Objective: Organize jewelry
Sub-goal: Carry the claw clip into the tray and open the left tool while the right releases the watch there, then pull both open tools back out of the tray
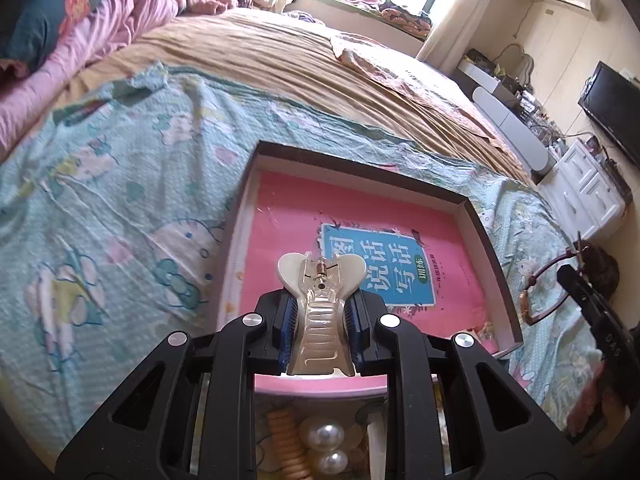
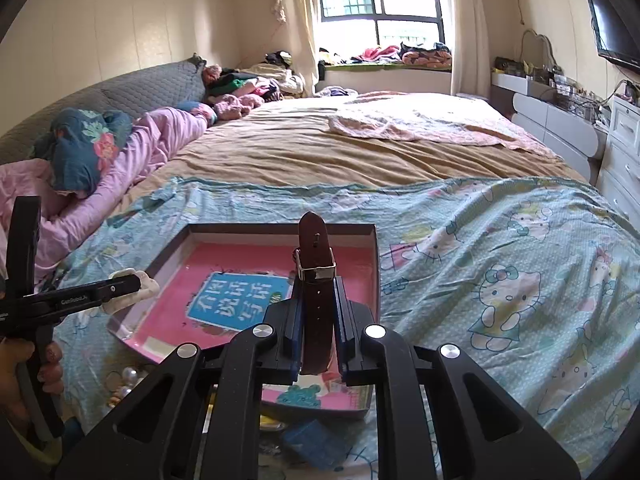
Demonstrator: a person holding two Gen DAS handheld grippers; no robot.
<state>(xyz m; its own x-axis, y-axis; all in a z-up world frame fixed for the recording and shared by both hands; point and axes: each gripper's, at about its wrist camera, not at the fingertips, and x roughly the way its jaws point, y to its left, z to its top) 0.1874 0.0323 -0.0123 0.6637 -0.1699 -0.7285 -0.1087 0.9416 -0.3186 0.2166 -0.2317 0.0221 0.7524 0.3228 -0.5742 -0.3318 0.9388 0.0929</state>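
My left gripper (image 1: 321,312) is shut on a cream, translucent hair claw clip (image 1: 320,300), held above the near edge of a shallow box (image 1: 360,160) with a pink printed bottom. My right gripper (image 2: 317,320) is shut on a brown leather watch strap (image 2: 316,276) with a silver buckle, over the same box (image 2: 280,230). In the left wrist view the right gripper (image 1: 576,280) shows at the right with the watch (image 1: 532,304) hanging from it. In the right wrist view the left gripper (image 2: 132,286) and its clip (image 2: 132,290) show at the left, held by a hand (image 2: 20,372).
The box lies on a teal cartoon-print bedsheet (image 1: 100,200) over a tan bed. Pearl pieces (image 1: 324,440) and a coiled tan hair tie (image 1: 286,440) lie near the box's near edge. A blue item (image 2: 316,440) sits by the box. Drawers (image 2: 624,140) stand to the right.
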